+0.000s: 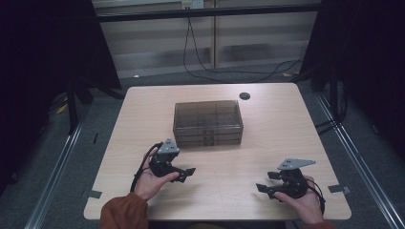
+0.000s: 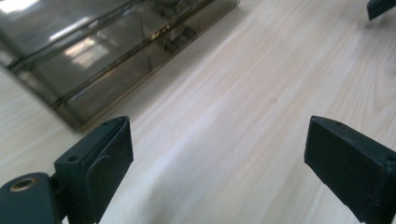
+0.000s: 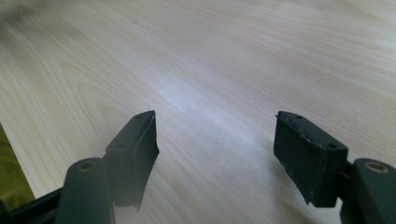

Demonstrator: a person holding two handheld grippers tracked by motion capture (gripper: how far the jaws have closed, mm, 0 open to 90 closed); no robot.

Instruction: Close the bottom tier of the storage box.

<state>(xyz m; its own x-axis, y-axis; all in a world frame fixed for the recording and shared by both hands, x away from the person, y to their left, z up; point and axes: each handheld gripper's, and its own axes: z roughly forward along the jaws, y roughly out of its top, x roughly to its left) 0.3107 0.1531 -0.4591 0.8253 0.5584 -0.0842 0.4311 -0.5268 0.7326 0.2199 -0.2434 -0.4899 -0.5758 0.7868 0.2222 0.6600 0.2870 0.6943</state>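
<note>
The left gripper (image 1: 187, 173) sits over the near left part of the table (image 1: 267, 143), held in the person's left hand (image 1: 152, 181), its jaws pointing right. The jaws stand wide apart with nothing between them; in the left gripper view they frame bare pale wood (image 2: 224, 140). The right gripper (image 1: 267, 182) is at the near right, held in the right hand (image 1: 303, 202), its jaws pointing left. They too are spread with nothing in them, and the right gripper view looks between them onto plain wood grain (image 3: 215, 93). The two grippers are well apart, each just above or on the tabletop; which one, I cannot tell.

A smoky, see-through box (image 1: 207, 122) lies at the table's middle, just beyond the left gripper, with its lid down. Dividers show faintly through the lid, marking several compartments. In the left gripper view the box (image 2: 107, 51) crosses the upper left, cut off by the frame, with a latch (image 2: 180, 37) on its near side. Glare and dark tint hide whatever is inside.

A small dark round thing (image 1: 245, 96) sits near the far edge; too small to identify.
</note>
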